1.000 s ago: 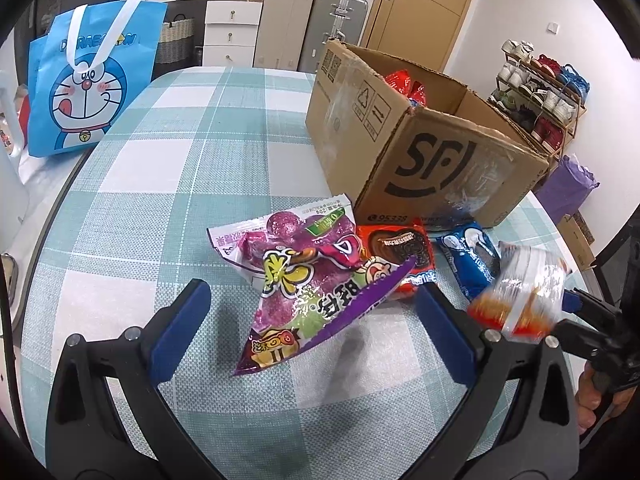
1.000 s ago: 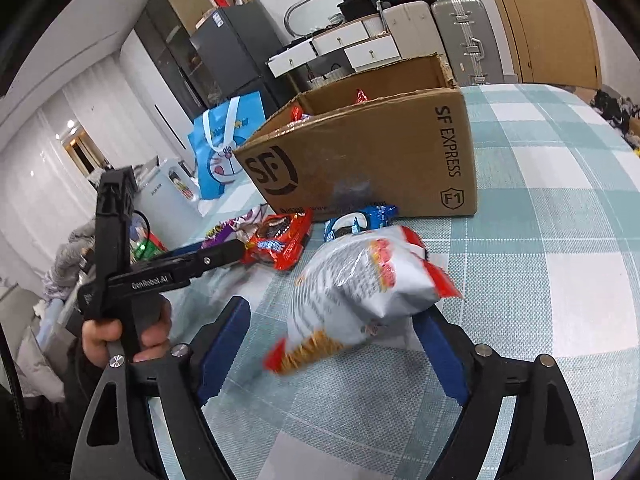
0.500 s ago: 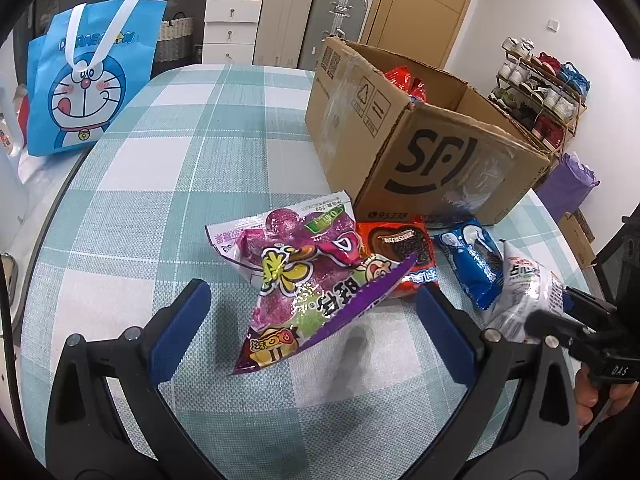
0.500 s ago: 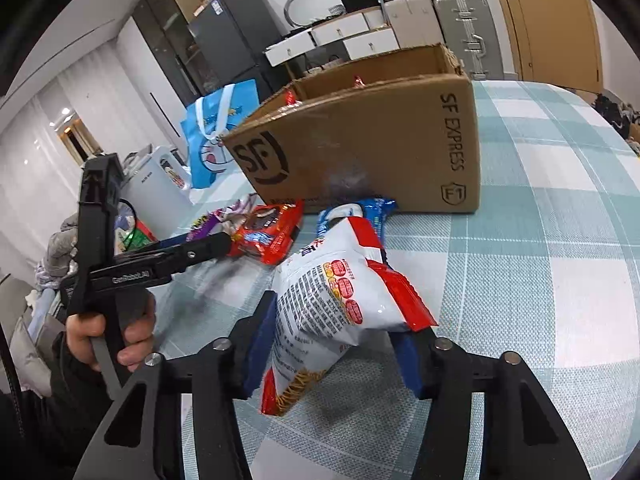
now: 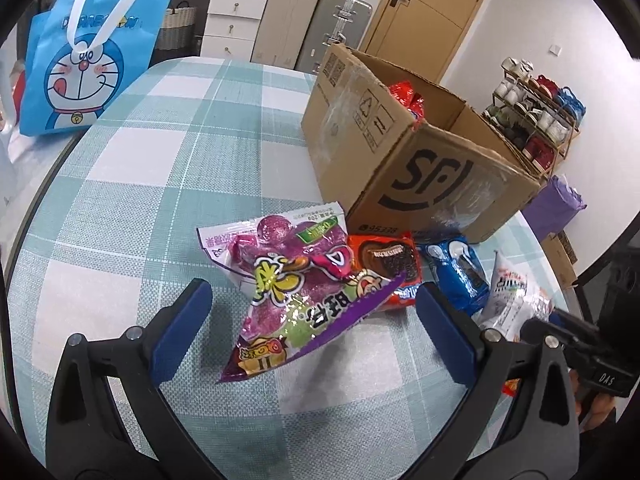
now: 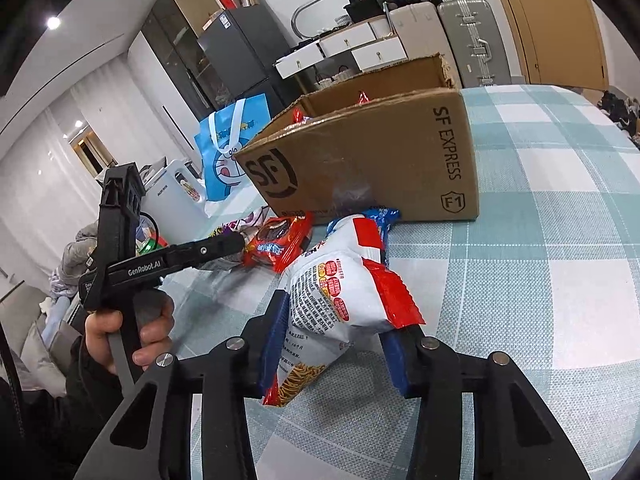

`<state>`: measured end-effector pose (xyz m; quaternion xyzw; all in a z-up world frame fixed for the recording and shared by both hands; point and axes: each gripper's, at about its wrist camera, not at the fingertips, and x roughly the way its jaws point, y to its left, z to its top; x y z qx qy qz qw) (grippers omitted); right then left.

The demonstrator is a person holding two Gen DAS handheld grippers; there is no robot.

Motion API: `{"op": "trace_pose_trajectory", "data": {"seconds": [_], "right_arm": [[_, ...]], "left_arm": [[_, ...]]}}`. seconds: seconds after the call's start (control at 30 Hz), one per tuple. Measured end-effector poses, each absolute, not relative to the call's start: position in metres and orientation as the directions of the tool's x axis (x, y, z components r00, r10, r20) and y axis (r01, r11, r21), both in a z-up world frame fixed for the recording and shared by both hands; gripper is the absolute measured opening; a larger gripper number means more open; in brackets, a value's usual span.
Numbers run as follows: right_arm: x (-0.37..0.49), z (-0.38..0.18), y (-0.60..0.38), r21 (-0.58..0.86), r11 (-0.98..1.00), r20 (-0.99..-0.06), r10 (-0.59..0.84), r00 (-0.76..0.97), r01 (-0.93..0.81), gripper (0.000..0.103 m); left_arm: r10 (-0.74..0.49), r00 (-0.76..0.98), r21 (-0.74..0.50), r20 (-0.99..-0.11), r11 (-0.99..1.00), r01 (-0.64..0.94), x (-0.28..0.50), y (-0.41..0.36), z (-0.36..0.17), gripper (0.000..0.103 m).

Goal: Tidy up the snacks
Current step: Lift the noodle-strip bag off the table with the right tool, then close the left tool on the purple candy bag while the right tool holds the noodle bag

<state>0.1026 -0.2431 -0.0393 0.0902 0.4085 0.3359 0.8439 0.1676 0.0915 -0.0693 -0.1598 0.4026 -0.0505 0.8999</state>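
Teal-and-white checked cloth (image 5: 132, 200) on the counter, brown cardboard box (image 5: 440, 184), purple candy bag (image 5: 304, 292), red-and-white noodle packet (image 6: 344, 300), blue-padded fingers (image 6: 274, 344).

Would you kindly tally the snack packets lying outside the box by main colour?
Purple packets: 1
Orange-red packets: 1
Blue packets: 1
White-and-red packets: 1, held in the right gripper
Total: 4

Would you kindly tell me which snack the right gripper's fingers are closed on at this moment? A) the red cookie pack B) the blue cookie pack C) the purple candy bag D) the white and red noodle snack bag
D: the right gripper has its blue-padded fingers pressed against both sides of the white and red noodle snack bag.
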Motion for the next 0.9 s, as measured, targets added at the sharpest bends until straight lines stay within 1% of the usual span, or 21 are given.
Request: {"op": "trace_pose_trajectory", "data": {"seconds": [0.07, 0.13, 0.23, 0.33, 0.4, 0.53, 0.8, 0.83, 0.87, 0.9], "right_arm": [[0.101, -0.039, -0.242, 0.422, 0.757, -0.632, 0.640, 0.437, -0.499, 0.044], [0.101, -0.040, -0.241, 0.422, 0.754, -0.633, 0.642, 0.431, -0.503, 0.044], [0.101, -0.040, -0.242, 0.424, 0.754, -0.635, 0.643, 0.429, -0.502, 0.044], [0.101, -0.041, -0.243, 0.423, 0.754, -0.636, 0.642, 0.429, -0.502, 0.045], [0.101, -0.041, -0.242, 0.419, 0.756, -0.639, 0.639, 0.428, -0.503, 0.045], [0.102, -0.041, -0.243, 0.416, 0.755, -0.643, 0.638, 0.424, -0.506, 0.045], [0.106, -0.047, -0.244, 0.438, 0.755, -0.653, 0.640, 0.405, -0.487, 0.052], [0.108, -0.049, -0.244, 0.446, 0.757, -0.658, 0.639, 0.398, -0.478, 0.055], [0.110, -0.051, -0.243, 0.453, 0.758, -0.664, 0.639, 0.390, -0.470, 0.061], [0.112, -0.053, -0.243, 0.462, 0.757, -0.669, 0.640, 0.379, -0.462, 0.063]], "left_arm": [[-0.222, 0.665, -0.344, -0.714, 0.937, -0.057, 0.169, 0.095, -0.071, 0.094], [-0.242, 0.653, -0.372, -0.718, 0.926, -0.065, 0.172, 0.098, -0.074, 0.084], [-0.235, 0.655, -0.362, -0.719, 0.930, -0.064, 0.173, 0.098, -0.074, 0.070], [-0.238, 0.660, -0.366, -0.712, 0.929, -0.059, 0.173, 0.098, -0.074, 0.061], [-0.237, 0.662, -0.365, -0.711, 0.929, -0.059, 0.172, 0.098, -0.073, 0.060], [-0.206, 0.677, -0.334, -0.706, 0.940, -0.062, 0.167, 0.097, -0.069, 0.060], [-0.170, 0.738, -0.289, -0.653, 0.957, -0.035, 0.154, 0.092, -0.052, 0.060], [-0.171, 0.745, -0.287, -0.645, 0.957, -0.029, 0.152, 0.092, -0.050, 0.060], [-0.172, 0.748, -0.288, -0.640, 0.957, -0.026, 0.151, 0.092, -0.048, 0.060], [-0.173, 0.751, -0.287, -0.637, 0.958, -0.023, 0.150, 0.092, -0.046, 0.060]]}}
